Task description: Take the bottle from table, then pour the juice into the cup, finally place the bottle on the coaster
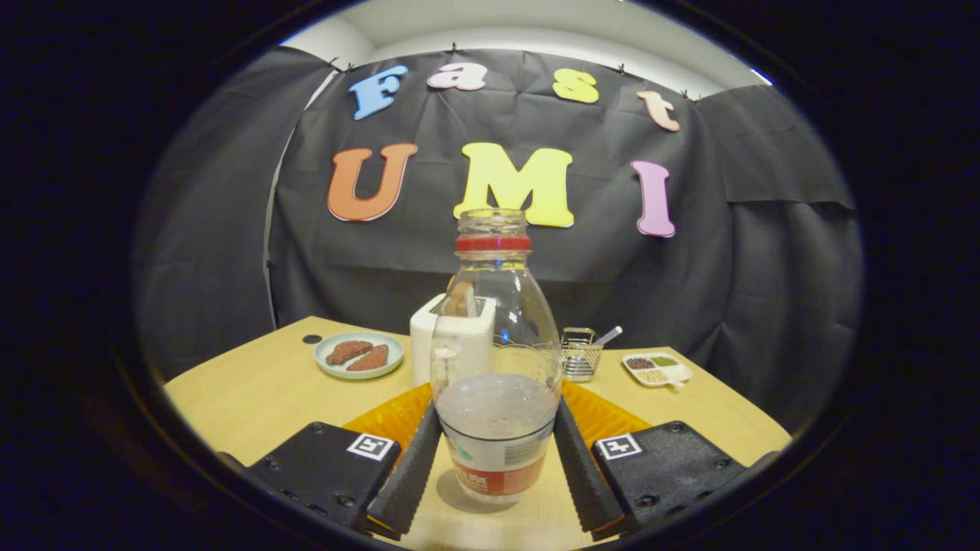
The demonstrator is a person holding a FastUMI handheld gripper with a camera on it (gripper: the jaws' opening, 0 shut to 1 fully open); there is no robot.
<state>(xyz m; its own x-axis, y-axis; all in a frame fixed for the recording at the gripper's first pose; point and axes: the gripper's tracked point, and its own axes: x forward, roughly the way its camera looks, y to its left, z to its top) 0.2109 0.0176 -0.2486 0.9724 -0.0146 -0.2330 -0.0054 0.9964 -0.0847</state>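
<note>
Low tabletop view, along fingers [413, 467], near bottle [496, 367]

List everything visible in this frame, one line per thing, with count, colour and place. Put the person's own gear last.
bottle: 1, clear with red neck ring and red label, uncapped, upright on the table between the claw fingers
table: 1, light wood
mat: 1, orange, behind the bottle
toaster: 1, white, beyond the bottle
plate: 1, pale green, two reddish-brown pieces on it, beside the toaster
wire basket: 1, metal, beyond the bottle
divided tray: 1, white, beside the basket
claw: 1, fingers at both sides of the bottle; contact unclear
</note>
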